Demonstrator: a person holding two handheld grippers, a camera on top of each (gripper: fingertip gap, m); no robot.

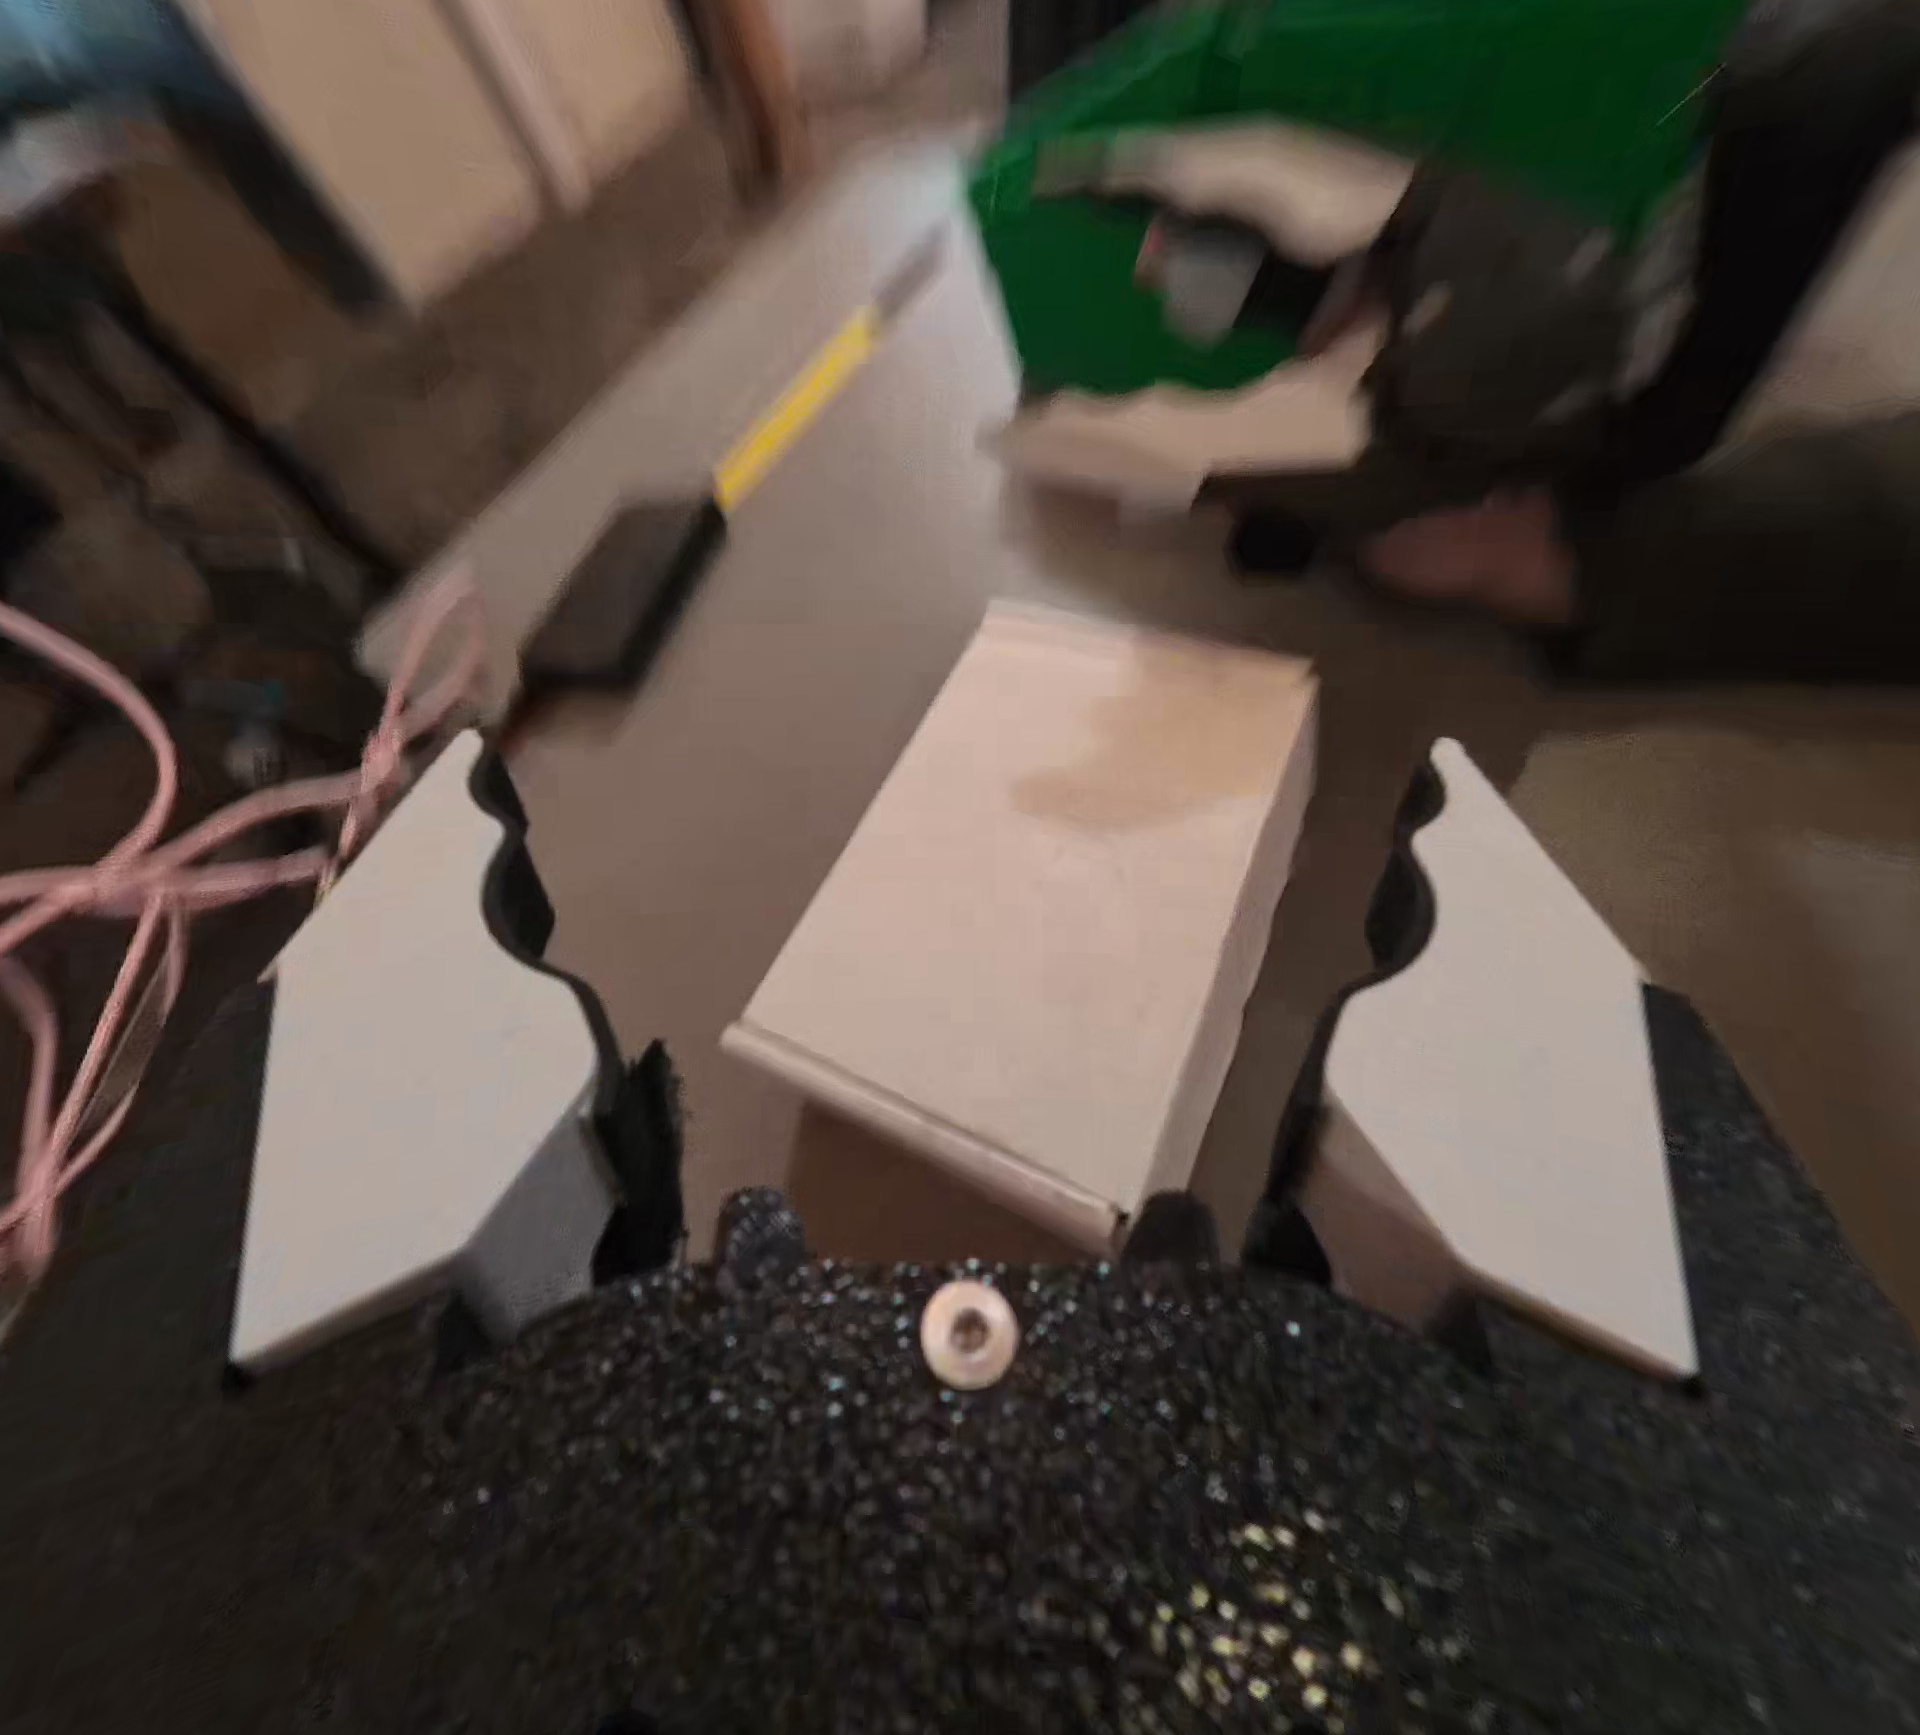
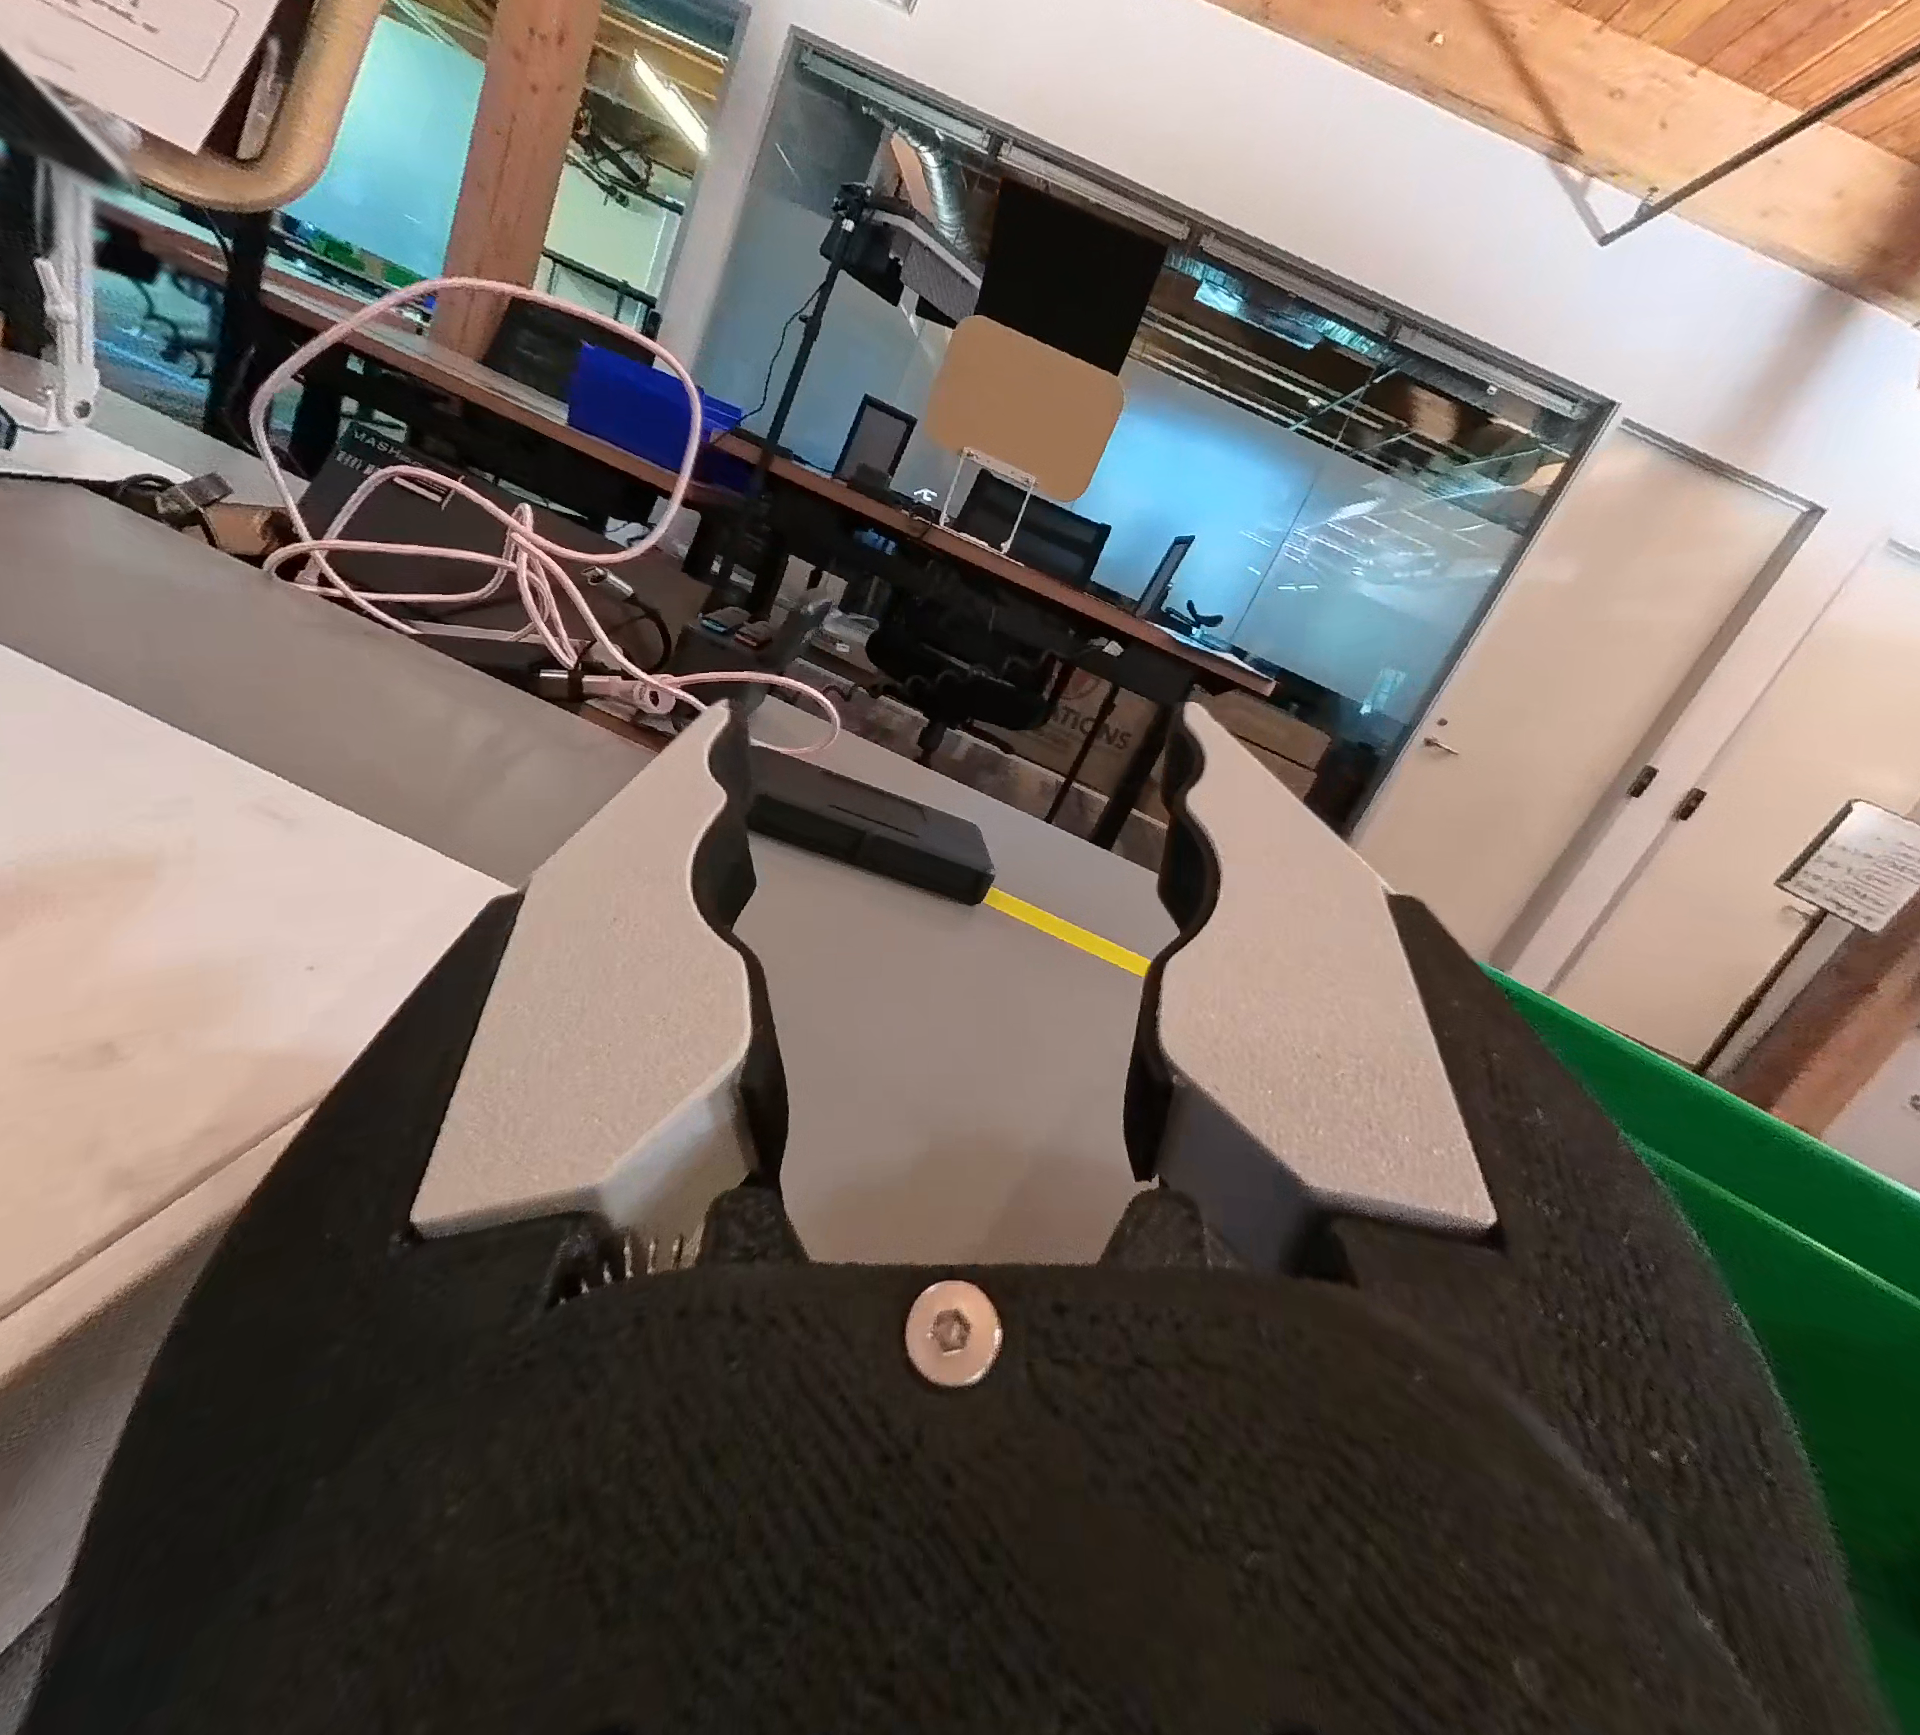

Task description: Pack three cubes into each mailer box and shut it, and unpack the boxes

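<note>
Left wrist view is badly motion-blurred. Left gripper (image 1: 961,864) has its fingers spread wide w/ nothing between them; it hangs over a shut white mailer box (image 1: 1049,896) lying flat on the grey table (image 1: 727,812), the box sitting in the gap below the fingers, not touched as far as can be told. Beyond the box, further back & to the right, a green bin (image 1: 1299,127) holds more white shapes, too smeared to tell what they are. The other gripper shows as a dark blur near the bin's front edge, a hand under it. Left of the box: a flat black device (image 1: 623,589) on the table, a yellow strip (image 1: 800,407) running on from it, & a loose pink cable (image 1: 135,864) at the table's left edge. Right gripper (image 2: 951,864) is tipped up toward the room, fingers partly apart, holding nothing. Between its fingers: bare table (image 2: 935,1041), same black device (image 2: 873,838) & yellow strip (image 2: 1070,932). Pink cable (image 2: 499,542) coils back-left; green bin wall (image 2: 1714,1197) just to the right. No cubes made out in either view.
</note>
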